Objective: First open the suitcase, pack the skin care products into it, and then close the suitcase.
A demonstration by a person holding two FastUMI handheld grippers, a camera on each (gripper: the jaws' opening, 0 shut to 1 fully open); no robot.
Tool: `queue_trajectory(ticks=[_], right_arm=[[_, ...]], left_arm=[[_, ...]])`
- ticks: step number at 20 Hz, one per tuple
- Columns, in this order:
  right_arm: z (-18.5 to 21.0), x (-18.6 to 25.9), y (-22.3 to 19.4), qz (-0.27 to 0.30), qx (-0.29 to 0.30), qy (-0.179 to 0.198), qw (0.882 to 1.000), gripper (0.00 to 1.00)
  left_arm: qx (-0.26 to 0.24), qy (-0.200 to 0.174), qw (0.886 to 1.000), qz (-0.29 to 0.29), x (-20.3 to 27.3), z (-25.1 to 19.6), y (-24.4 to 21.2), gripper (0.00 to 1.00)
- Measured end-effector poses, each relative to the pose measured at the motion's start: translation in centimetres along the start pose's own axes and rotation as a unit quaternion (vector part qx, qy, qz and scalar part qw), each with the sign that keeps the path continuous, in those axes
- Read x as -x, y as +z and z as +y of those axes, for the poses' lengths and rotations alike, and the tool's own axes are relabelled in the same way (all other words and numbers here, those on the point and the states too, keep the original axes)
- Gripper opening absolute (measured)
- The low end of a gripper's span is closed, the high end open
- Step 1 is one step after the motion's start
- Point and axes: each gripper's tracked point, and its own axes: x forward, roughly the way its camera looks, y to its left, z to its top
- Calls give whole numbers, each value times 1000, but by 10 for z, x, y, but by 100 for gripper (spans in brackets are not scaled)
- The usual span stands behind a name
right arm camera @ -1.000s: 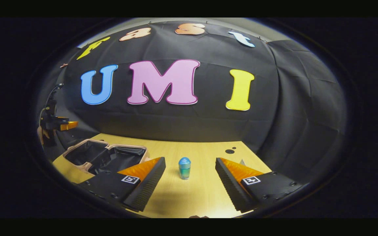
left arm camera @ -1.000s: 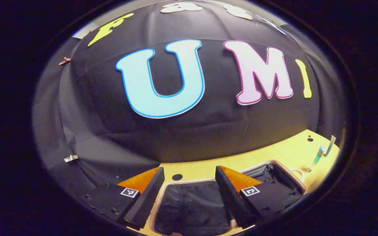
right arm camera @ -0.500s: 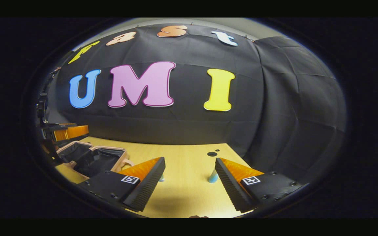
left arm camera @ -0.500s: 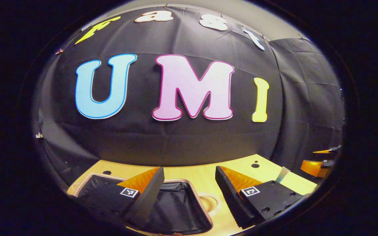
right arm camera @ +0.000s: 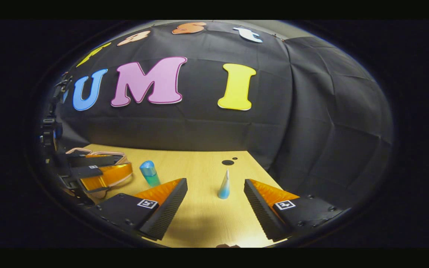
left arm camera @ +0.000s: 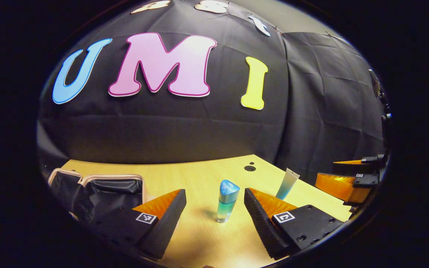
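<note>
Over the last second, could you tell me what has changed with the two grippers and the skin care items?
The left gripper swung away from the open suitcase and now frames the blue-capped bottle. The right gripper turned from that bottle to the standing tube. Nothing was gripped or released. Both grippers stayed open, both products upright on the table, and the suitcase stayed open.

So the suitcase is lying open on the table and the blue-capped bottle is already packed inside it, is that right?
Not quite. The suitcase does lie open on the table, but the blue-capped bottle is not inside it: it stands upright on the table, apart from the suitcase, ahead of the open left gripper. The left gripper view shows this.
</note>
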Motion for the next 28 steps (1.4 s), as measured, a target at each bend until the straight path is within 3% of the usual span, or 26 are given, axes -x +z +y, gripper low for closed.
queue_trajectory(ticks=[6,13,15,16,21,24,28], right_arm=[[-14,-17,-28,32,-16,-12,999,98],[-23,-64,-68,83,-14,-30,996,98],[-22,-81,-77,89,-28,-35,995,98],[-21,-90,-79,87,-31,-38,995,98],[-13,-126,-88,85,-26,-35,995,98],[-15,-141,-92,84,-32,-45,995,97],[-17,-161,-101,88,-31,-50,994,97]], left_arm=[[12,-2,999,47,-65,-16,-42,97],[5,2,995,95,-102,-25,-75,95],[10,8,994,107,-115,-25,-88,88],[9,14,994,112,-115,-22,-91,77],[37,2,993,113,-118,-21,-96,50],[28,6,993,114,-113,-18,-97,44],[27,4,993,112,-106,-17,-99,47]])
